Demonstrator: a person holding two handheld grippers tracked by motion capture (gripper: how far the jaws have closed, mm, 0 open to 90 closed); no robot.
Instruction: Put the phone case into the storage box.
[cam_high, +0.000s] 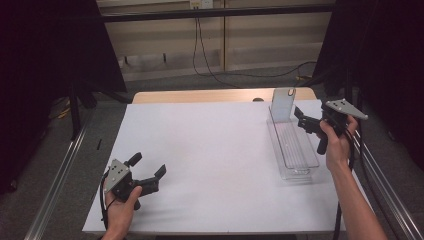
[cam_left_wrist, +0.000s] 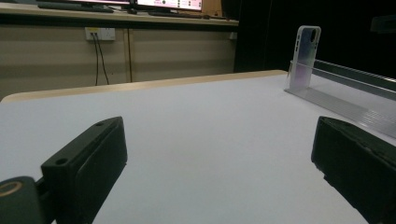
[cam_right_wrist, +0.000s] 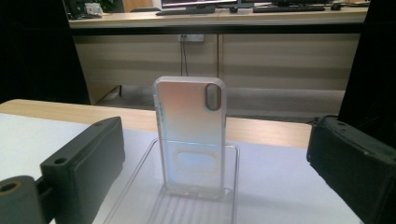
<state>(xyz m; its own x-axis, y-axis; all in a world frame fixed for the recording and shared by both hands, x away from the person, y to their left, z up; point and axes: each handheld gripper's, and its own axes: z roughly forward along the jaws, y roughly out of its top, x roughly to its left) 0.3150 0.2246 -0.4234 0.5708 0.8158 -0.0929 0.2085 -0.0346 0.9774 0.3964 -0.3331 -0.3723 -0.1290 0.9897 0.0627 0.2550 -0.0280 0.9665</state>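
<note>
One phone case (cam_right_wrist: 190, 135) stands upright at the far end of one clear plastic tray (cam_high: 295, 150), its back with the camera cut-out turned toward the right gripper's camera. The tray is long and narrow and lies near the right edge of the table (cam_high: 215, 150), running from the far right corner toward the near edge; the case leans against or stands just inside its far end wall, and which of the two cannot be told. In the left gripper view the case (cam_left_wrist: 304, 56) shows at the far right, rising above the tray's rim.

Two grippers are in hand, one per hand. The right gripper (cam_high: 305, 121) is held just right of the tray's far end, beside the case, its jaws spread wide and pointed left toward the case without touching it. In its own view the two black jaws stand far apart with the case between them farther off. The right hand (cam_high: 337, 142) grips the handle with the forearm coming up along the right edge.

The left gripper (cam_high: 148, 169) hovers low at the near left corner of the table, well apart from the tray, jaws wide and holding nothing. The left hand (cam_high: 122, 202) holds it from below, jaws aimed right and forward across the bare white top.
</note>
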